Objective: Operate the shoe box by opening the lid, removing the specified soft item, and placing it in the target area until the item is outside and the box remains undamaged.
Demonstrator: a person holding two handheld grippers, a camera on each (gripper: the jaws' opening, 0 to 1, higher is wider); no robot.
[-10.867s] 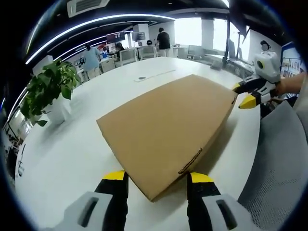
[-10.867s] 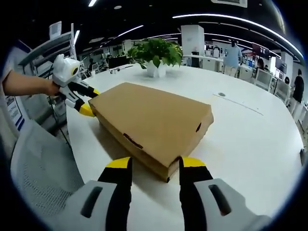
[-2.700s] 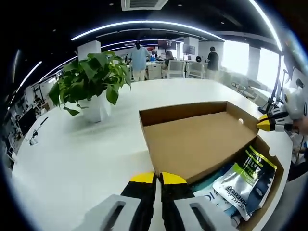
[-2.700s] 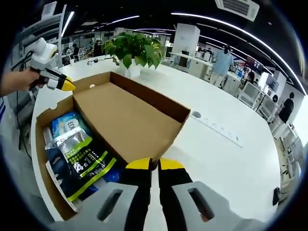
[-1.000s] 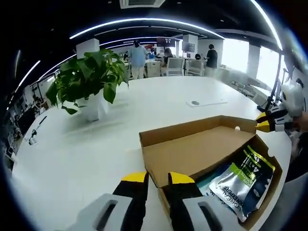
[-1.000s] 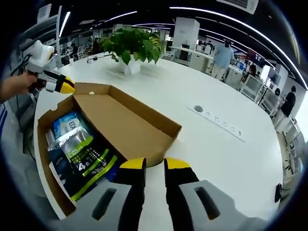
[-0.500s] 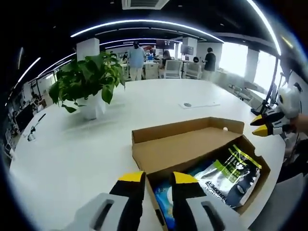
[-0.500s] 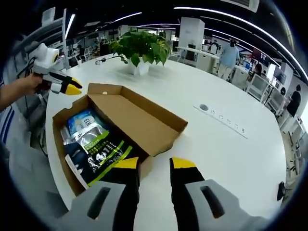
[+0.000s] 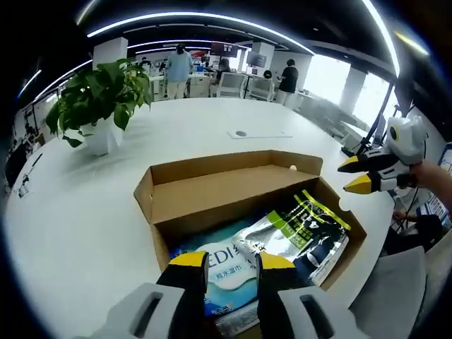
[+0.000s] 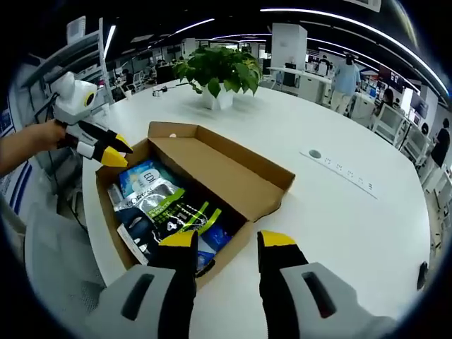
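Hovering over open shoe box [image 9: 233, 187] | left gripper [image 9: 232, 263] spread | right gripper [image 10: 228, 243] spread, both empty

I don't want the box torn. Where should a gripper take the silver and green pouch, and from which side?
Probably from above, on the silver and green pouch's upper edge nearest the right gripper. It lies flat on top of the blue and white pack, so that edge looks free, and a downward approach keeps the jaws off the shoe box walls.
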